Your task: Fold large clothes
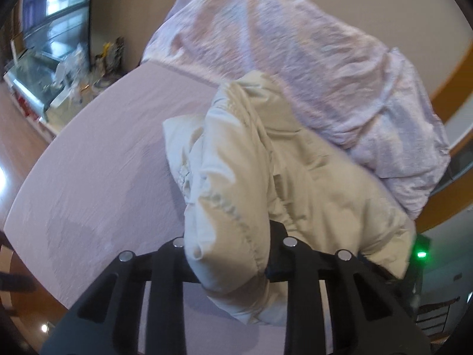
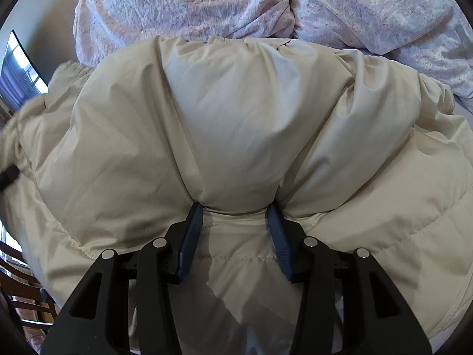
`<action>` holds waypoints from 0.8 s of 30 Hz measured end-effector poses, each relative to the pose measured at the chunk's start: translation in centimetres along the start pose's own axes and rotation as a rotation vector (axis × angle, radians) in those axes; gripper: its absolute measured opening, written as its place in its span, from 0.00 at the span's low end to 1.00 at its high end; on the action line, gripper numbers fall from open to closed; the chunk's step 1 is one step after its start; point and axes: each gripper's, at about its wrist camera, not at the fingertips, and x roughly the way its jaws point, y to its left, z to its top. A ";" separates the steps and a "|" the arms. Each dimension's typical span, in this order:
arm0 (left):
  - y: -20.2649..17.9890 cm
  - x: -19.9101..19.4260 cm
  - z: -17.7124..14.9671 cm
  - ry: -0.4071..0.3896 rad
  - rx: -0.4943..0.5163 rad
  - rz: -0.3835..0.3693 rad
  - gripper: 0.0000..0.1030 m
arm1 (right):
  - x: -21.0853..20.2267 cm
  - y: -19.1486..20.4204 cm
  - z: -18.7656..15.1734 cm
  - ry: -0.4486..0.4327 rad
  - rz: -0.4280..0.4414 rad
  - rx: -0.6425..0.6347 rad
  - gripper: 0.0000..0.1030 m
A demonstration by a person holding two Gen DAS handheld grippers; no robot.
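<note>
A puffy cream jacket [image 1: 266, 177] lies on a bed with a pale pink sheet [image 1: 97, 162]. My left gripper [image 1: 233, 251] is shut on a sleeve or edge of the jacket, which bulges between the fingers and hides the pads. In the right wrist view the jacket [image 2: 236, 112] fills most of the frame. My right gripper [image 2: 236, 207] has its blue pads [image 2: 192, 236] partly apart, pressed into a thick fold of the jacket between them.
A crumpled pink-and-white duvet [image 1: 310, 59] lies piled behind the jacket, also in the right wrist view [image 2: 266, 3]. A cluttered side table [image 1: 59, 82] stands beyond the bed's left edge. A wooden chair [image 2: 20, 290] is at the lower left.
</note>
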 end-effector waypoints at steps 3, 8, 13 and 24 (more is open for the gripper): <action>-2.1 -1.6 0.2 -0.034 0.040 -0.053 0.24 | -0.1 -0.2 0.1 -0.005 0.006 0.004 0.46; -6.9 -3.9 -0.2 -0.086 0.136 -0.154 0.23 | -0.3 -0.4 0.1 -0.003 0.019 0.004 0.46; -11.4 -5.5 -0.5 -0.098 0.207 -0.236 0.23 | -1.4 -1.6 0.1 0.001 0.054 0.038 0.46; -19.5 -6.2 -3.2 -0.072 0.340 -0.340 0.23 | -7.1 -6.4 -2.1 -0.095 0.014 0.088 0.47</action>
